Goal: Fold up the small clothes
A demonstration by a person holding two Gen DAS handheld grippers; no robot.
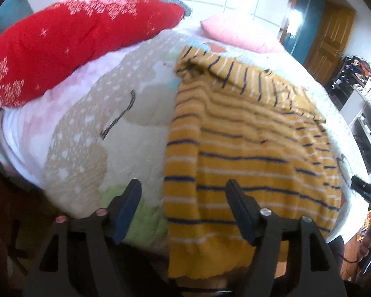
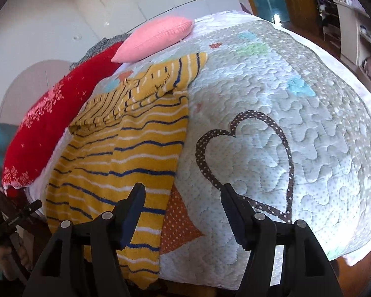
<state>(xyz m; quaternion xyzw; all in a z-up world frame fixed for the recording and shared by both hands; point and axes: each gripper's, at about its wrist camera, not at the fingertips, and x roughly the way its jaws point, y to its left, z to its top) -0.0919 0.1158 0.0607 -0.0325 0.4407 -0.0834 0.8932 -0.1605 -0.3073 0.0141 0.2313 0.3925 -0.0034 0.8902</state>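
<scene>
A small yellow sweater (image 1: 247, 143) with navy and white stripes lies on the quilted bed, its sides folded inward into a long strip and its hem hanging over the near edge. It also shows in the right wrist view (image 2: 126, 153). My left gripper (image 1: 183, 185) is open and empty, held just above the sweater's lower left edge. My right gripper (image 2: 183, 190) is open and empty above the sweater's lower right edge. The right gripper's tip (image 1: 363, 188) shows at the left view's right side. The left gripper (image 2: 14, 217) shows at the right view's left edge.
The patterned quilt (image 2: 284, 128) covers the bed. A red pillow (image 1: 69, 47) lies to the left and a pink pillow (image 2: 155, 37) at the head. Shelving (image 1: 366, 113) and a wooden door (image 1: 329, 39) stand to the right of the bed.
</scene>
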